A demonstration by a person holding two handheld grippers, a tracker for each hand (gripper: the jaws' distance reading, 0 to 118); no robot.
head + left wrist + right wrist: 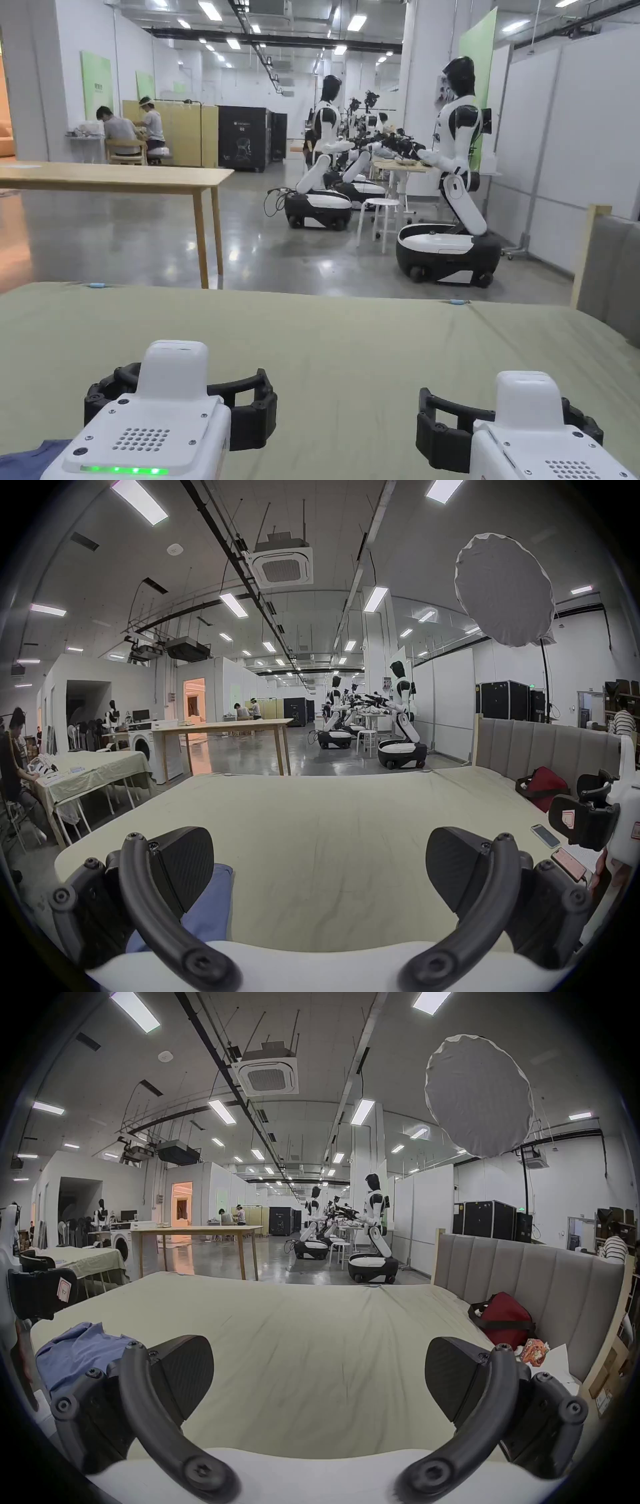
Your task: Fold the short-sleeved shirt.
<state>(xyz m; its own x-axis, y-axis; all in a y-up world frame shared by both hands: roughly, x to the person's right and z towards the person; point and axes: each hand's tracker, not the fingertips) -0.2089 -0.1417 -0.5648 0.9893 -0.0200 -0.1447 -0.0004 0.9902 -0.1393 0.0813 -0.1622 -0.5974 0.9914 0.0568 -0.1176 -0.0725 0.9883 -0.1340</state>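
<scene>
A crumpled blue short-sleeved shirt lies on the near left part of a bed covered with a pale green sheet. In the head view a corner of the shirt peeks out at the bottom left, beside my left gripper. In the left gripper view the shirt lies just behind the left jaw, and the left gripper is open with nothing between its jaws. My right gripper hovers open over bare sheet, to the right of the shirt. Both are held low at the bed's near edge.
A grey padded headboard bounds the bed's right side. Against it sit a red bag and a snack packet. Two phones lie near the right edge. Beyond the bed stand a wooden table and wheeled humanoid robots.
</scene>
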